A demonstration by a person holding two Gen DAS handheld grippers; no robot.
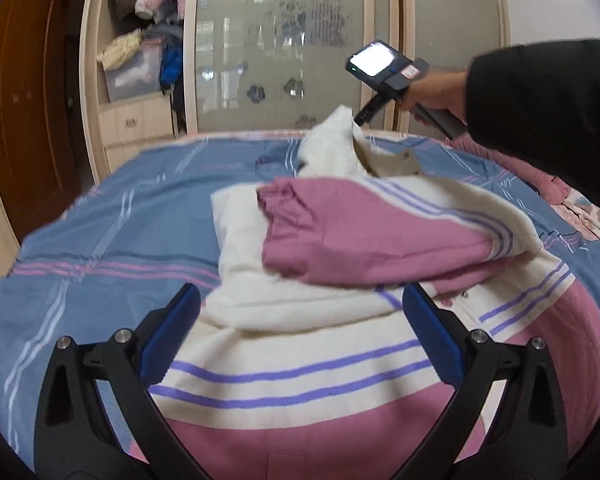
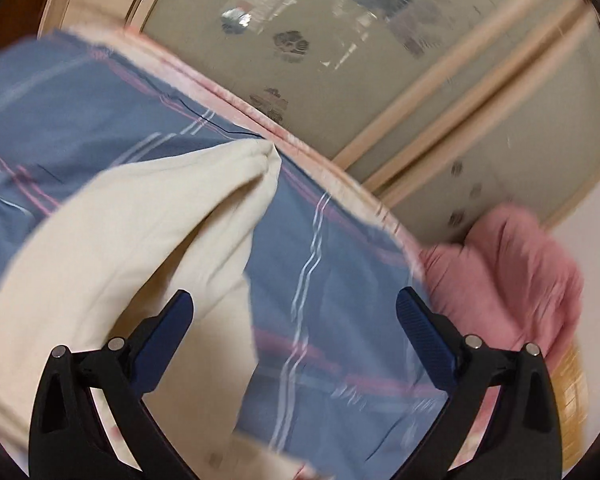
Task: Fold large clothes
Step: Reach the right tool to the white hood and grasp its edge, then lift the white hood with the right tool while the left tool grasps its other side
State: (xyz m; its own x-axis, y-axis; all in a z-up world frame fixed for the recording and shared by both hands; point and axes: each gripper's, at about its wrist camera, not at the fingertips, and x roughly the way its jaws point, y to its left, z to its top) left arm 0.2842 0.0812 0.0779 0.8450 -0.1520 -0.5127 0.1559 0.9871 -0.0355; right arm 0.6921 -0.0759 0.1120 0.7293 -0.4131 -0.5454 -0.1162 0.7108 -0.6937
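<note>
A large pink and cream garment with purple stripes lies on the bed, a pink sleeve folded across its middle. My left gripper is open above the garment's near part, holding nothing. The right gripper, seen in the left wrist view, is held by a hand at the garment's cream far end, which stands up in a peak. In the right wrist view my right gripper is open, with the cream fabric by its left finger and blue bedsheet between the jaws.
A blue striped bedsheet covers the bed. A wardrobe with frosted sliding doors stands behind, its left part open with clothes and a plastic box. A pink blanket lies at the bed's far right. A wooden door is left.
</note>
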